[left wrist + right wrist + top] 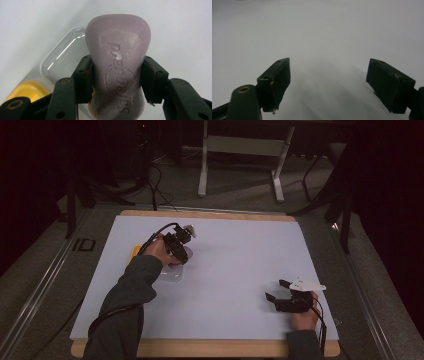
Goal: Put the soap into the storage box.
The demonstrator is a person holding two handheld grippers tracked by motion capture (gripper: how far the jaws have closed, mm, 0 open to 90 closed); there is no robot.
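A pale lilac bar of soap [118,67] with an embossed logo is clamped at its waist between the jaws of my left gripper [116,77]. Under it on the white sheet lies a clear plastic box [63,56] with a yellow piece [27,91] at its near end. From above, my left gripper [184,254] hangs over that clear box [172,274] at the table's left middle, the yellow piece [135,252] showing beside the hand. My right gripper [277,290] rests low at the front right, jaws wide apart with nothing between them [328,82].
A white sheet [225,265] covers the wooden table [210,347]. Beyond the far edge stand a metal frame's legs [202,170] and loose cables [155,180] on a dark floor.
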